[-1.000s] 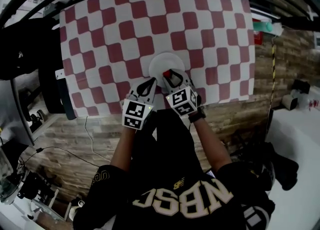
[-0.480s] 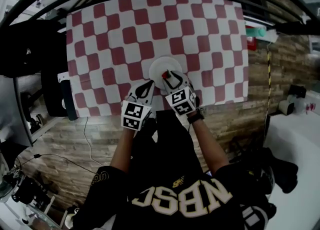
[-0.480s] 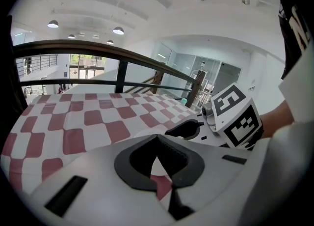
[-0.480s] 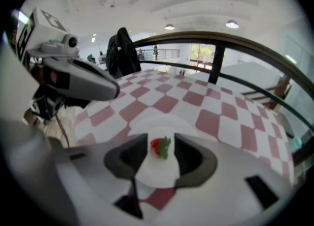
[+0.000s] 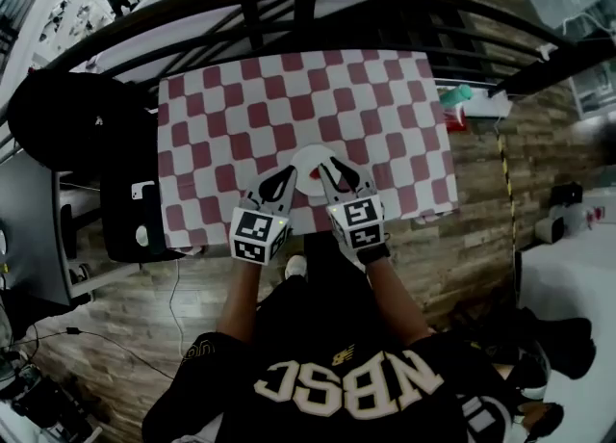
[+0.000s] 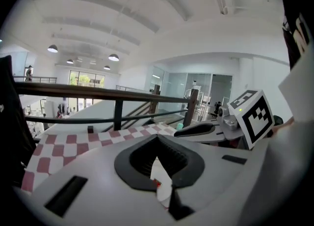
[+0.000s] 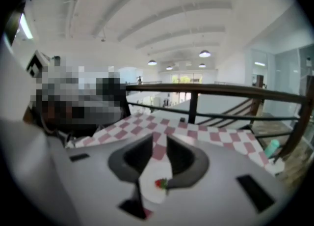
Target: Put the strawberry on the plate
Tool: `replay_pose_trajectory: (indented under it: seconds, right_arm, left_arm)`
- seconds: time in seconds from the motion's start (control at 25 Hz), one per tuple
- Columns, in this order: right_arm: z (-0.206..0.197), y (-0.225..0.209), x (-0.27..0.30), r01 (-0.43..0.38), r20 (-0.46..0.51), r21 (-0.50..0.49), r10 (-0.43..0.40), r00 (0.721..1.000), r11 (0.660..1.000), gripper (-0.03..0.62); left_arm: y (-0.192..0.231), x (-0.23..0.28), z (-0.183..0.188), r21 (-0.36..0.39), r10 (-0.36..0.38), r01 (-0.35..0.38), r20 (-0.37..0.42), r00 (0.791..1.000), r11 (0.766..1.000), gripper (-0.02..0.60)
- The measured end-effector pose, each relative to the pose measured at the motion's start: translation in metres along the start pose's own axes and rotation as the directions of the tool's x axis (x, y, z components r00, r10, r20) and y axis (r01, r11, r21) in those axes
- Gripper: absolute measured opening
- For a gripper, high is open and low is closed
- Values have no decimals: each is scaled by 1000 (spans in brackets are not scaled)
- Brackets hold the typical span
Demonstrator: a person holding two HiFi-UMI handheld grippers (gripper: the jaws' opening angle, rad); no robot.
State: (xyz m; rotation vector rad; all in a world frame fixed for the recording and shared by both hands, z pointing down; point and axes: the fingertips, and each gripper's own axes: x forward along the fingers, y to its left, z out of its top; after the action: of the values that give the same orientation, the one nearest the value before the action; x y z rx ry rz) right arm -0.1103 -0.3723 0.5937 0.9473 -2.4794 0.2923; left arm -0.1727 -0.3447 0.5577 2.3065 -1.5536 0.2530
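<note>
Sitting on the plate (image 5: 306,158), strawberry (image 7: 161,183); right claw (image 7: 159,140) closing empty, left claw (image 6: 157,138) clenched.

The head view is taken from high above the person's shoulders and aimed steeply down, so the whole checkered table (image 5: 241,114) lies far below. The left gripper view is taken from close behind the left gripper (image 6: 157,139), low and nearly level, toward the railing (image 6: 98,92). The right gripper view is set likewise behind the right gripper (image 7: 159,139) — its jaws closing, nothing pressed between them. Table, railing and plate (image 5: 308,157) are shared by all three views — the strawberry (image 7: 161,183) is seen through the jaw gap.
</note>
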Motion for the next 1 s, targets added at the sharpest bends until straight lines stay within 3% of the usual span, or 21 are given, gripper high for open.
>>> replay_pose_trajectory:
  seconds: [0.08,0.36,0.64,0.84,1.0]
  right_arm:
    - [20,0,-23,34,63,15,-34,997,999,67]
    - [71,14,-85,102,219,29,-106,970,994,20]
    - [95,27,-131,163,328,71,-177,928,984,18]
    - [98,38,-145,166,356,57,-175,918,984,18]
    - [100,43,-152,167,372,60,-177,911,984,18]
  left_arm:
    - [-7,-15,26,15,10,-11,54,999,1000,8]
    - [-29,-59,89,56,21,-33,210,977,998,8]
    - [-56,-81,105,56,13,-30,282,959,998,8]
    - [-66,-102,117,83,34,-69,368,929,994,8]
    - [-67,-107,120,88,34,-72,372,928,993,8]
